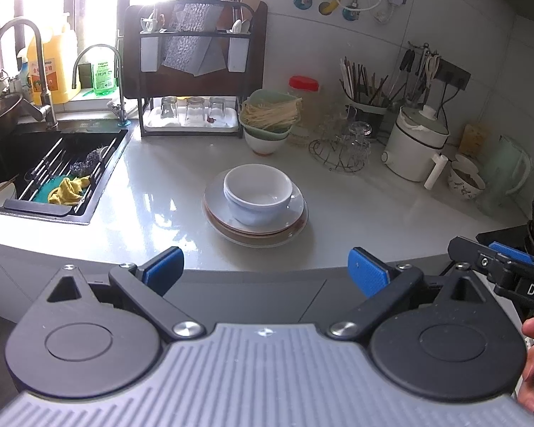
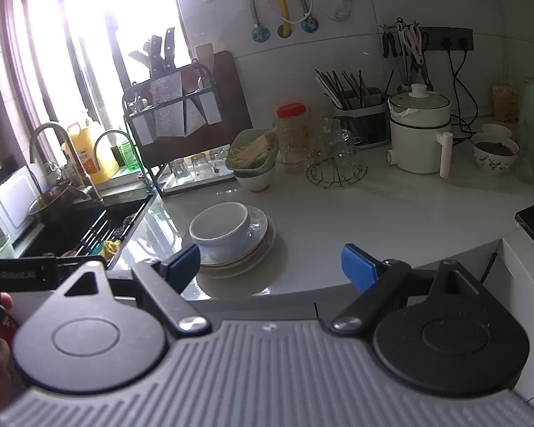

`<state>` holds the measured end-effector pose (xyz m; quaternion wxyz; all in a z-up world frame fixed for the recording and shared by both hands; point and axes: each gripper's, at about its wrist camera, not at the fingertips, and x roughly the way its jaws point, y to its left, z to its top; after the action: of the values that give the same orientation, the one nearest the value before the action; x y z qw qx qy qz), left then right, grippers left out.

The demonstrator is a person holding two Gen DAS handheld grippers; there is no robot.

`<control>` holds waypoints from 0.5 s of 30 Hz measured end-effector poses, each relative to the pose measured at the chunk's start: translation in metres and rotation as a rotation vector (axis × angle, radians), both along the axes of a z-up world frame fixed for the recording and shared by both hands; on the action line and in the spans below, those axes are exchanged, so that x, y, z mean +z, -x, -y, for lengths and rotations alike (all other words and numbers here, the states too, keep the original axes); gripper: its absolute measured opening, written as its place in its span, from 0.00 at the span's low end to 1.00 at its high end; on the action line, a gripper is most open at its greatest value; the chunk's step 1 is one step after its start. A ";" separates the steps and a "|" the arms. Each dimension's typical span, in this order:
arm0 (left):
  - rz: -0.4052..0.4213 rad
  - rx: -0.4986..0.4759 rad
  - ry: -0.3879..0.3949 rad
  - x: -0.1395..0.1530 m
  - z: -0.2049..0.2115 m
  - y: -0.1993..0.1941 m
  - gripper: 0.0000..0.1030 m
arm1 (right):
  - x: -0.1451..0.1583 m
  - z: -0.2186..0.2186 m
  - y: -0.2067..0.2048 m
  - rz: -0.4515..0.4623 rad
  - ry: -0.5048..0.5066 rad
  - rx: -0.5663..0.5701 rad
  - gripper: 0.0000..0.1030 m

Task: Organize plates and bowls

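Closest to me, my left gripper (image 1: 265, 272) stands with its blue-padded jaws spread wide and nothing between them, held back at the near edge of the glossy white countertop (image 1: 356, 210). My right gripper (image 2: 270, 268) is the same: jaws released, wide apart, gripping nothing, hovering over the counter's front edge. In the right wrist view its left blue pad (image 2: 185, 261) overlaps the rim of the plates, though I cannot tell whether it touches them.

Just past both grippers sits the stack of shallow round plates (image 1: 295, 217), white on top with brownish rims showing beneath. Two nested white ceramic bowls (image 1: 257, 194) rest upright on the middle of that stack.

To the left, the black sink (image 1: 10, 163) holds a dark slatted drain rack (image 1: 64, 167) with a yellow rag (image 1: 69, 192) lying on it.

Farther back, a pale green strainer basket of dry noodles (image 1: 268, 112) sits on top of another white bowl (image 1: 261, 144). Beside it are a clear jar with a red lid (image 1: 303, 106) and a wire stand of upturned clear glasses (image 1: 341, 147). To the right stands a white electric pot with a lid (image 1: 418, 142).

Against the wall, a dark metal rack with knives and a cleaver (image 1: 195, 53) stands over three inverted drinking glasses (image 1: 194, 110).
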<state>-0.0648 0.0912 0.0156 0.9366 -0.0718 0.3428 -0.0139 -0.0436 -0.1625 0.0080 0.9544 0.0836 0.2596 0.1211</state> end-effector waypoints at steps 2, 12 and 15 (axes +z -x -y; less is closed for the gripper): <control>0.001 0.003 0.001 0.000 0.000 0.001 0.97 | 0.000 0.000 0.001 0.004 0.001 -0.002 0.85; -0.011 -0.016 -0.002 -0.001 0.001 0.005 0.97 | -0.001 -0.001 0.003 -0.002 0.001 -0.005 0.85; -0.005 -0.015 -0.007 0.000 -0.001 0.005 0.97 | -0.001 -0.002 0.004 -0.003 0.001 -0.006 0.85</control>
<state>-0.0701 0.0918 0.0160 0.9358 -0.0661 0.3457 -0.0196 -0.0478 -0.1609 0.0065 0.9544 0.0840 0.2610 0.1179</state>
